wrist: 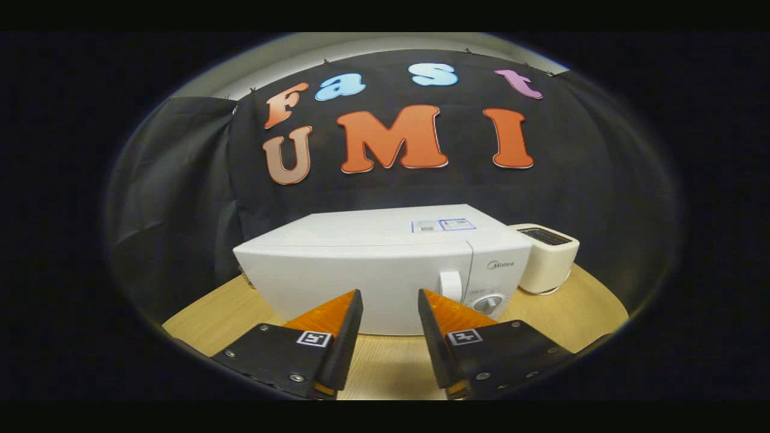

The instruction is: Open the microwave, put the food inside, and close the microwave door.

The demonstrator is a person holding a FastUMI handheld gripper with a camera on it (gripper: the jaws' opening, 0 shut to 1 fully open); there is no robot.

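A white microwave [373,264] stands on the wooden table [391,367] ahead of me, its door shut. The door's white handle [450,284] sits at the door's right edge, beside the control panel with a round dial [488,302]. My gripper [390,300] is open, with nothing between its fingers. Its fingertips point at the lower front of the door, a little left of the handle and short of it. I see no food in this view.
A cream toaster [546,255] stands on the table just right of the microwave. Black cloth walls close in behind and on both sides. Bare wood lies between the fingers and the microwave's front.
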